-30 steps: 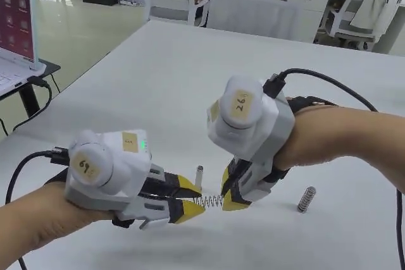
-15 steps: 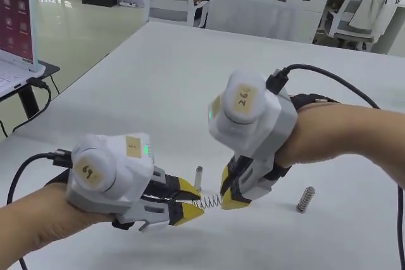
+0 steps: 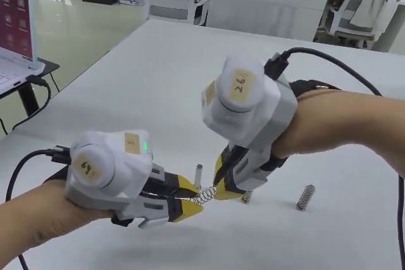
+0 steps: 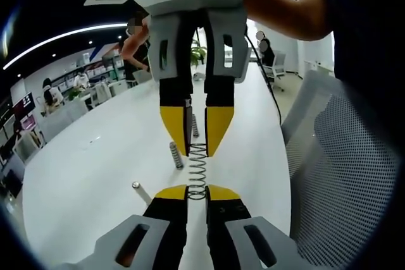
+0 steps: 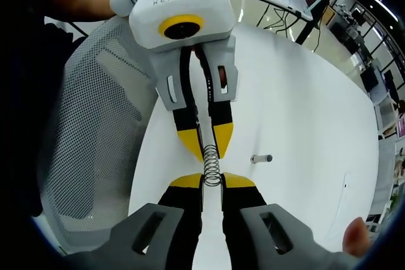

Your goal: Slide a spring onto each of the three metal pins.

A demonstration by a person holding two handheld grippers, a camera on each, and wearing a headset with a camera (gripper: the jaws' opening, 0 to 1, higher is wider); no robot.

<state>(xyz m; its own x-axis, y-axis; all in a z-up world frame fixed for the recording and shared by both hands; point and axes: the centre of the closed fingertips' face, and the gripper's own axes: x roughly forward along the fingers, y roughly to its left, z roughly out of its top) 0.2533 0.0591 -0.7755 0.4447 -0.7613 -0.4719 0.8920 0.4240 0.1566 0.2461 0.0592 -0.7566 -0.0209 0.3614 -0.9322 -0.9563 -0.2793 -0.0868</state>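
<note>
A small coiled steel spring [image 3: 204, 195] hung stretched between the yellow-tipped left gripper [image 3: 188, 199] and right gripper [image 3: 226, 189], each one's jaws clenched on an end. Just beyond stood a bare metal pin [image 3: 199, 175] on the white tabletop [image 3: 158, 80]. A second spring [image 3: 305, 197] and a third spring [image 3: 246, 198] stood to the right, probably already on pins.

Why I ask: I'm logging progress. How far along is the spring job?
One standing spring and a second standing spring look already seated on pins. The third spring is held between the left hand-held gripper and the right hand-held gripper. Left: sliding it onto the bare pin.
</note>
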